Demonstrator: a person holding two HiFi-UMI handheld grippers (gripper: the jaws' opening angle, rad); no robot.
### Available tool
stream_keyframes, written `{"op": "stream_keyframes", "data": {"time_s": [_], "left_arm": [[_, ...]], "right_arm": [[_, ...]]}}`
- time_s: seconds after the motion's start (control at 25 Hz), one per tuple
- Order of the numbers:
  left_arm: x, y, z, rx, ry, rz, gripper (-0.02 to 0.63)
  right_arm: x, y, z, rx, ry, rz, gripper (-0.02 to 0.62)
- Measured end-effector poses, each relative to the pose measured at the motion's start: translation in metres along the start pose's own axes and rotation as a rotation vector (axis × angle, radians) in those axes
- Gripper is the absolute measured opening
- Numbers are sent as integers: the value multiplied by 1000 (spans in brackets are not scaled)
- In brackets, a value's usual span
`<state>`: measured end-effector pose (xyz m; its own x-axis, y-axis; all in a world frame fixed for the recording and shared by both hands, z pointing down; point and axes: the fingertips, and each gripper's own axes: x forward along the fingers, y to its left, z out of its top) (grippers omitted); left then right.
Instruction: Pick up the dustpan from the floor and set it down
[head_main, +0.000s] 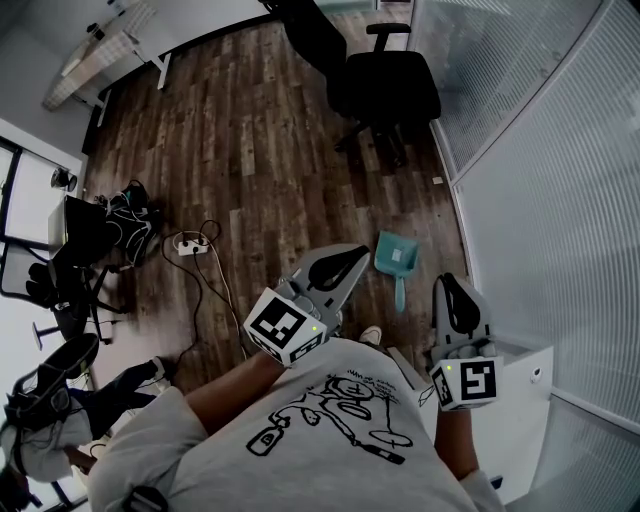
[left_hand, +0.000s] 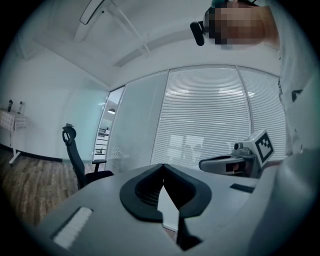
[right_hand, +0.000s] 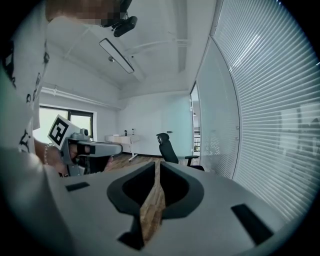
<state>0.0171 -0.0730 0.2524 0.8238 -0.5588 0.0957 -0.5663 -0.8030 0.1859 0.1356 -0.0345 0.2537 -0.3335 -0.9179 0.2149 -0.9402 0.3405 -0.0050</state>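
Observation:
The teal dustpan lies on the wood floor near the glass wall, its handle pointing toward me. Neither gripper touches it; both are held up at chest height above it. My left gripper is shut and empty, and in the head view it appears just left of the pan. In its own view the left gripper points level at the blinds, tips together. My right gripper, right of the pan's handle, is also shut with nothing in it. Its own view shows the right gripper with only floor behind the jaws.
A black office chair stands beyond the dustpan. A power strip with cables lies on the floor at left, near a dark stand with bags. The glass wall with blinds runs along the right, with a white cabinet beside me.

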Motion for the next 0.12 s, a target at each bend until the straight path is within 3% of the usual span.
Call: {"op": "stream_keyframes", "data": {"time_s": [0.12], "left_arm": [[-1, 1, -1, 3, -3, 2, 2]], "right_arm": [[1, 0, -1, -5, -2, 0, 28]]}}
